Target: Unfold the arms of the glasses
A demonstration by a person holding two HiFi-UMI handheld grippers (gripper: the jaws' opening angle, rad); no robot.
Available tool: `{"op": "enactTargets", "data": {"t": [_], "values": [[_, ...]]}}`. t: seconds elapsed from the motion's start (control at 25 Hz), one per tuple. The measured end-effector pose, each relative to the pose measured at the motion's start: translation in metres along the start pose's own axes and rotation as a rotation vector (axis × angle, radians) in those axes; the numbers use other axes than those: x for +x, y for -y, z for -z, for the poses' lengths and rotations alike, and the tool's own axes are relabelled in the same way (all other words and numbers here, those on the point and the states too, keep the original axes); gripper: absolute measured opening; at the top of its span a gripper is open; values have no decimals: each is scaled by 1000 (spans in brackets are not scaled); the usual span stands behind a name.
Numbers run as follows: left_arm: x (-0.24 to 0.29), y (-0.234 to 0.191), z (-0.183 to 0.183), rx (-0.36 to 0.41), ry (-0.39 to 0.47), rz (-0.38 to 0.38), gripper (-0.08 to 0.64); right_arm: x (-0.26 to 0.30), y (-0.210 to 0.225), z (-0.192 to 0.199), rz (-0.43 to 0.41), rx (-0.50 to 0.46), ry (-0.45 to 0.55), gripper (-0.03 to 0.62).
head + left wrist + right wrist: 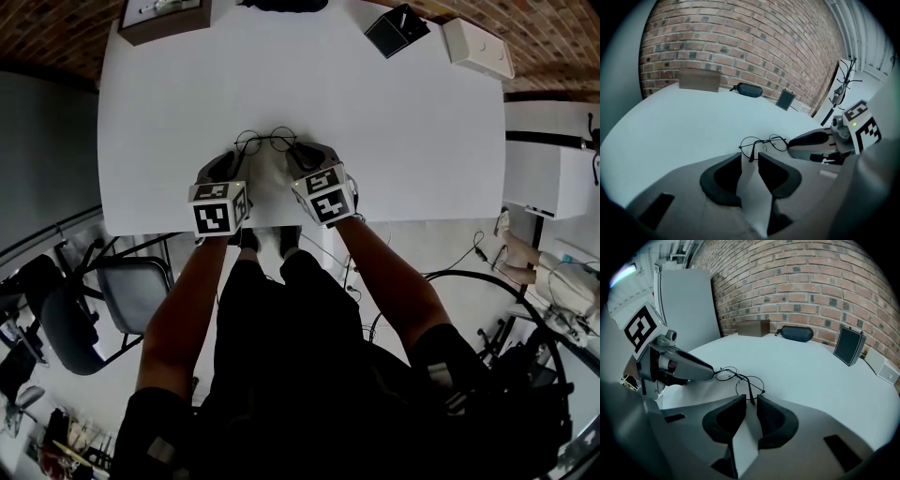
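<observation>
Thin black wire glasses (265, 141) with round lenses lie on the white table (412, 141), lenses away from me. In the left gripper view one arm of the glasses (764, 142) runs back to the mouth of my left gripper (750, 157); its jaws stand apart, and the arm's tip lies in the gap untouched. In the right gripper view the other arm of the glasses (740, 380) ends between the tips of my right gripper (751, 399), whose narrower gap also shows no pad pressing. In the head view the left gripper (231, 159) and right gripper (302, 152) flank the glasses.
At the table's far edge, by the brick wall, stand a brown box (164, 19), a black glasses case (794, 333), a small black stand (396, 30) and a white box (478, 47). The table's near edge is just under my hands; a chair (122, 291) stands below left.
</observation>
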State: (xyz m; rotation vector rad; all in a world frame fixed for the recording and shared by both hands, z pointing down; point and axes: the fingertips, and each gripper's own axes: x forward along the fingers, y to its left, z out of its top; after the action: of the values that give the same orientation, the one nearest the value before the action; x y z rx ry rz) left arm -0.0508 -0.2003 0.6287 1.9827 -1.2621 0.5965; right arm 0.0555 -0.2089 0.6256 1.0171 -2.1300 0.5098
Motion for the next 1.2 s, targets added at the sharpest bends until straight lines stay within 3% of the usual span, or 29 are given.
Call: {"op": "enactTargets", "data": {"t": [0.24,0.52,0.64,0.92,1.2], "values": [[6,3,1,67,-24,-5,112,2,-3,0,6,-42,-10,54],[8,5,4,83,-48,-7,37,3,-4,0,21,-68,-21,31],[6,6,4,61,-39,6,35,-1,-4,-4,32,-66,12,29],[-8,15,-6,92,22,42,34,-18,-13,-26,26,-62,114,28],[-15,19,-13,121,33,46,34,-24,-23,-36,14,-73,139,25]]}}
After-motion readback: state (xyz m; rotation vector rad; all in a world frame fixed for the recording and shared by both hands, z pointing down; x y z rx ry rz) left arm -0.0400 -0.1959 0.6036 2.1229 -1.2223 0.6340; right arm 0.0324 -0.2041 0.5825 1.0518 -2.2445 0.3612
